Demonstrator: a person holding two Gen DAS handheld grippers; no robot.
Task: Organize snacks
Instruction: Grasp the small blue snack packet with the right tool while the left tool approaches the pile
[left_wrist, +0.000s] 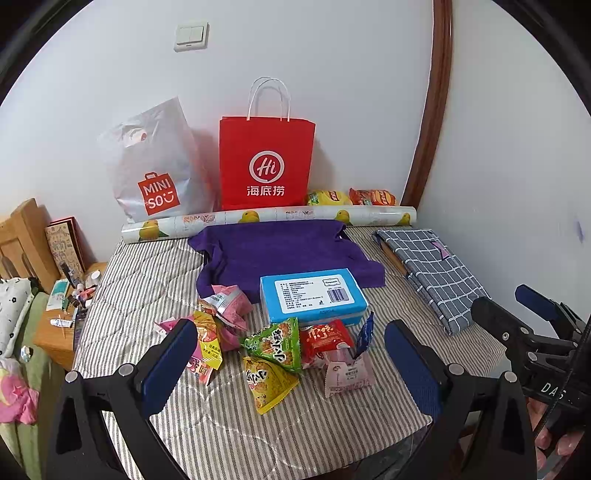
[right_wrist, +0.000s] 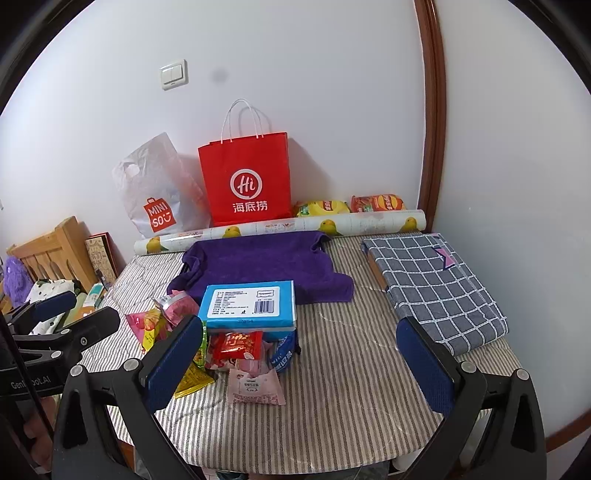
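Left gripper (left_wrist: 291, 365) spread wide, empty, hovering over the snack packets (left_wrist: 280, 347) heaped on the striped table (left_wrist: 332, 424) against the near side of the blue box (left_wrist: 314, 295). Right gripper (right_wrist: 299, 365) equally wide, empty, above the same heap.

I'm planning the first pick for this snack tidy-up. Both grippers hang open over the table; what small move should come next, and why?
Probably lower the left gripper onto the green triangular packet. It lies on top of the loose pile in front of the blue box, between the open fingers, and both grippers hold nothing, the right gripper too.
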